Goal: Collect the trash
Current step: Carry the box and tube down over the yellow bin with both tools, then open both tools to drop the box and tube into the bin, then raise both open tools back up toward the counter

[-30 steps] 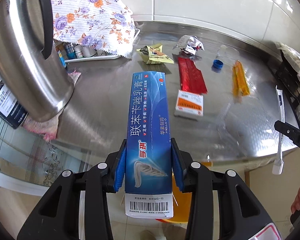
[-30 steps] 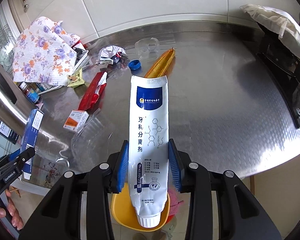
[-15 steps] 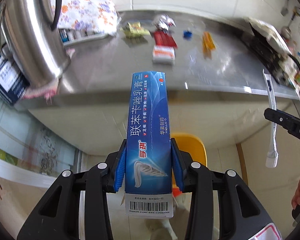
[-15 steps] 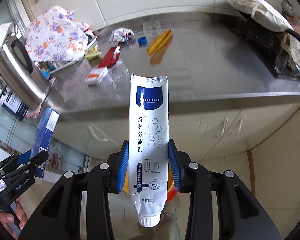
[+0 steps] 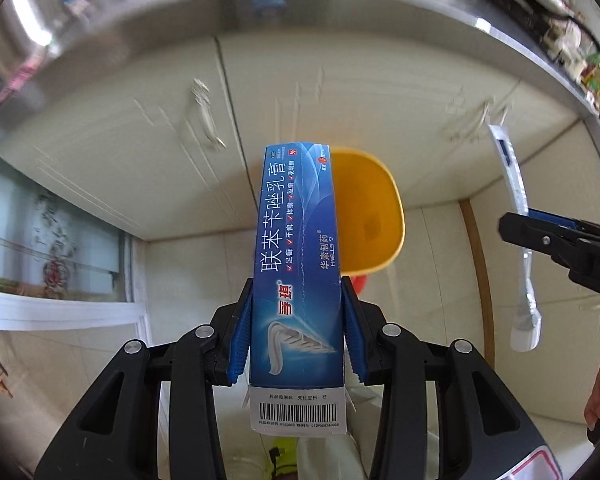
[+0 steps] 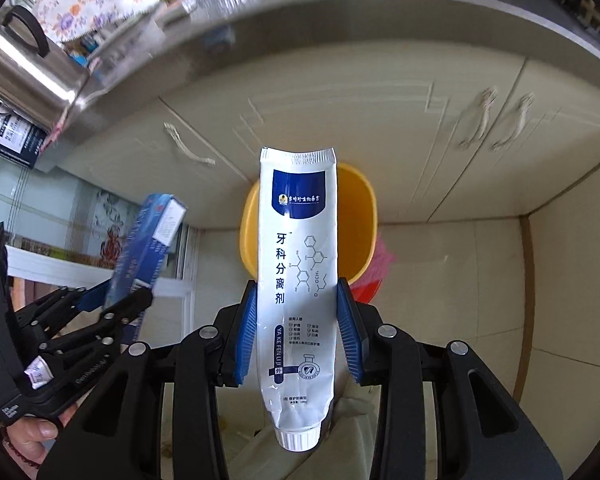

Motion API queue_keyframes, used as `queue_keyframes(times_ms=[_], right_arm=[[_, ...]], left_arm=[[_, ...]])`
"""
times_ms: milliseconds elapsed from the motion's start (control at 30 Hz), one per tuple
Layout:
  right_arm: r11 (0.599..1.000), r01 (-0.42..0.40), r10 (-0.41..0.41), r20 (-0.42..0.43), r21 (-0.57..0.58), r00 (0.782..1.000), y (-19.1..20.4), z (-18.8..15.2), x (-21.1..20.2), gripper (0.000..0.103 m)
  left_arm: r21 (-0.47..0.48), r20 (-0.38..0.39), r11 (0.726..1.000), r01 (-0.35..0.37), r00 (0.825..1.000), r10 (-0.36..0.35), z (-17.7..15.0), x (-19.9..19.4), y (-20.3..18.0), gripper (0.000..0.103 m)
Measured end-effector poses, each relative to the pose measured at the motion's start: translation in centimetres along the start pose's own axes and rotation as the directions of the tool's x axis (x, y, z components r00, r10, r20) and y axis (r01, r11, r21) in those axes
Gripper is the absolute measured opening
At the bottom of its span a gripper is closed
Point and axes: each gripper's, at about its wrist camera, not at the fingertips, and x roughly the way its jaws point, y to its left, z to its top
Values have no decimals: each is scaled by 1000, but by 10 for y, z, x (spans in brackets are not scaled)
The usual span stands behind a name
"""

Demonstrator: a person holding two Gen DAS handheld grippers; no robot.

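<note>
My left gripper is shut on a long blue carton that points down toward a yellow bin on the floor. The right gripper is shut on a white tube, cap toward the camera, and the same yellow bin lies just beyond the tube's crimped end. In the right wrist view the left gripper and its blue carton show at the left. At the right of the left wrist view, the right gripper holds the white tube.
Cream cabinet doors stand behind the bin, under the steel counter edge. A steel kettle and a floral cloth sit on the counter. Something red lies beside the bin on the tiled floor.
Both grippers have left the counter top and sunk in front of the cabinets, tilting down. The counter has slid to the top of both views and the yellow bin now shows beyond both items.
</note>
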Motion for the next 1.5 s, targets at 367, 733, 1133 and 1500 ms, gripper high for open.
queue_keyframes(times_ms=[367,733,1133,1500], right_arm=[[996,-44,61,-228,76,972,-30,37,136,39],[997,-3,29,-319,81,947,-45,63,219,16],[992,-7,43,-286,124,957,-43,72,217,63],[983,-12,60,-256,182,965,-61,66,197,63]], left_arm=[[74,-178,994,75,982,-61,31,111,-12,40],[99,-264,994,54,964,-26,46,179,-1,40],[70,-269,996,53,963,-33,49,194,-1,58],[81,-264,995,50,964,-27,52,189,-12,73]])
